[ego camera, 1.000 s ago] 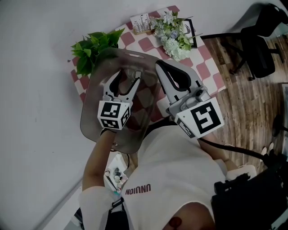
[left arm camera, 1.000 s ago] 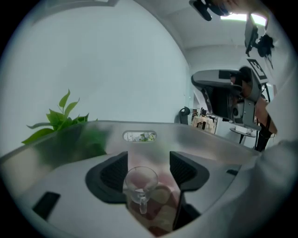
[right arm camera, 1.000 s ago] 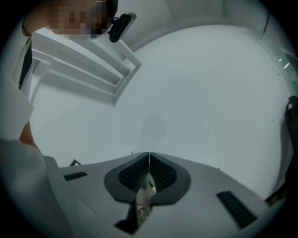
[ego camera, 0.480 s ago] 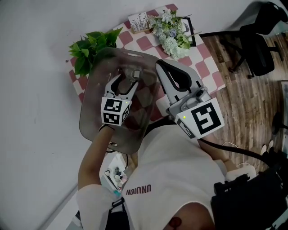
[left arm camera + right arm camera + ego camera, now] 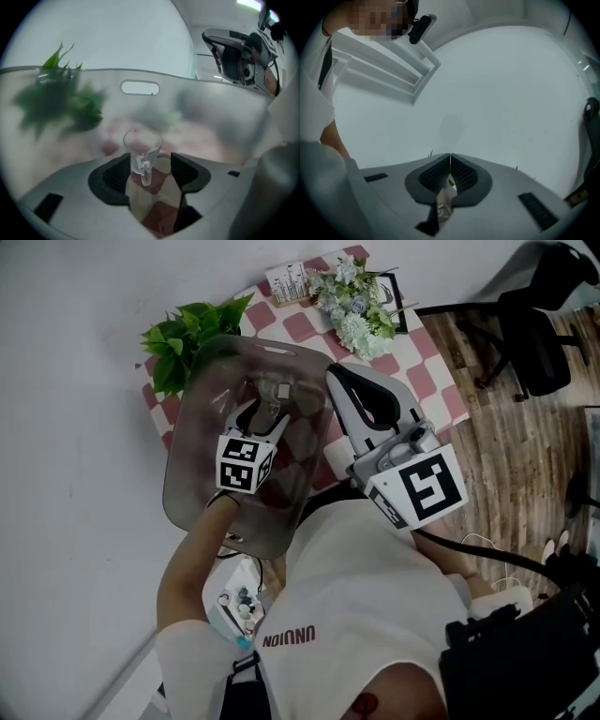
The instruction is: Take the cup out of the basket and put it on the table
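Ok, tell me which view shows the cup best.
The left gripper view: the clear cup stands in the basket, handle toward the camera, framed by the open left gripper. The head view shows only a small pale shape. The right gripper view misses it.

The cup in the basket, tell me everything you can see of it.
The cup is small, clear and glass-like, with a round open mouth and one handle turned toward the left gripper. It looks empty. It stands upright on the floor of the translucent grey basket. The gripper's jaws are apart on either side of its lower part; whether they touch it I cannot tell.
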Action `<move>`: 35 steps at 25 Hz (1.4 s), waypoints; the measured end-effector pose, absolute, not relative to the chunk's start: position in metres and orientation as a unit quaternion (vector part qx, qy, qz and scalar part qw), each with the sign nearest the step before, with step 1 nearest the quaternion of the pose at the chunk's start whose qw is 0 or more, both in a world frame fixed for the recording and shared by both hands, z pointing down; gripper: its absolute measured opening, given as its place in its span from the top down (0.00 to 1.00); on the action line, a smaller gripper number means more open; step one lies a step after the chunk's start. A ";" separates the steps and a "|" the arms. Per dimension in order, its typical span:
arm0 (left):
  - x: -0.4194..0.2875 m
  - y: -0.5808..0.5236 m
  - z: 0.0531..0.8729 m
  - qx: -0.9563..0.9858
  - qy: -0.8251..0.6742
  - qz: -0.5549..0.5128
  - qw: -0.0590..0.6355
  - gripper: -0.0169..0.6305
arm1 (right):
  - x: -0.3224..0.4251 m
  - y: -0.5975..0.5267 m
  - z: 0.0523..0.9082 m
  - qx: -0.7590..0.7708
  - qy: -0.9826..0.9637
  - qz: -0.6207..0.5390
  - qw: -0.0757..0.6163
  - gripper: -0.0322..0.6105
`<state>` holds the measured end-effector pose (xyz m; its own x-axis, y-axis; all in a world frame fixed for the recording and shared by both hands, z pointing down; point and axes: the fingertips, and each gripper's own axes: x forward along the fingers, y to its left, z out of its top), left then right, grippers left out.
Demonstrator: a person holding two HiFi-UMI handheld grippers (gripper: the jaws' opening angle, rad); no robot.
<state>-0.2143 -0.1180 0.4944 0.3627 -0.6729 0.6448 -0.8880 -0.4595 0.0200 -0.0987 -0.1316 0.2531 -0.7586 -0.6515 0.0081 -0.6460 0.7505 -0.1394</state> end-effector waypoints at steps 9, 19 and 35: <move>-0.219 -0.124 0.514 0.799 -0.465 0.337 0.178 0.54 | -0.101 -0.132 0.255 -0.348 0.935 -0.069 0.014 0.92; -0.216 -0.125 0.523 0.799 -0.463 0.334 0.188 0.58 | -0.096 -0.142 0.253 -0.368 0.927 -0.067 0.005 0.92; -0.221 -0.126 0.534 0.794 -0.467 0.343 0.186 0.74 | -0.093 -0.144 0.256 -0.375 0.925 -0.066 -0.006 0.92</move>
